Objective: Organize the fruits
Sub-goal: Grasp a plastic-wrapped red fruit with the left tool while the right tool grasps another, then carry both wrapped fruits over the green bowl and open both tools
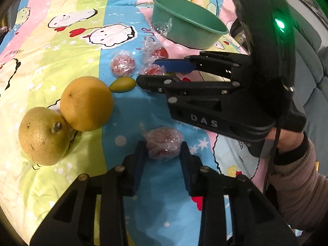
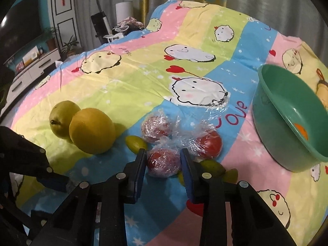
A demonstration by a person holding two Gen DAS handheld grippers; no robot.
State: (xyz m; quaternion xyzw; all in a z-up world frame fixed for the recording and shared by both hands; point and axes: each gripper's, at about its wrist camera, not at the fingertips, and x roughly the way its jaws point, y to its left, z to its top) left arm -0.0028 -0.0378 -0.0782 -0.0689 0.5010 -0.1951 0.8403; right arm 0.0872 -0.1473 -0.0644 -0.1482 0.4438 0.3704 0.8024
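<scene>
- Left gripper (image 1: 163,150) clamped on a wrapped red fruit (image 1: 164,142) near the bed's front edge — pads on both sides.
- Right gripper (image 2: 163,160) straddles another wrapped fruit (image 2: 164,162); gripped or not, cannot tell.
- Green bowl (image 2: 287,110) towards the far right edge — likely drop target, holds one orange piece (image 2: 301,132).
- Pear (image 1: 44,135) and orange (image 1: 87,102) touching, at the left.

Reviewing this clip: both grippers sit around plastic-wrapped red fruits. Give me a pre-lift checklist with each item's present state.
1. Left gripper straddles a wrapped red fruit: ok.
2. Right gripper straddles another wrapped fruit: ok.
3. Fingers firmly closed on the fruits: cannot tell.
4. Green bowl upright, opening unobstructed: ok.
5. Right fingers clear of neighbours: not ok, a small green fruit lies right beside one finger.
6. Loose wrap free of the fingers: cannot tell.
</scene>
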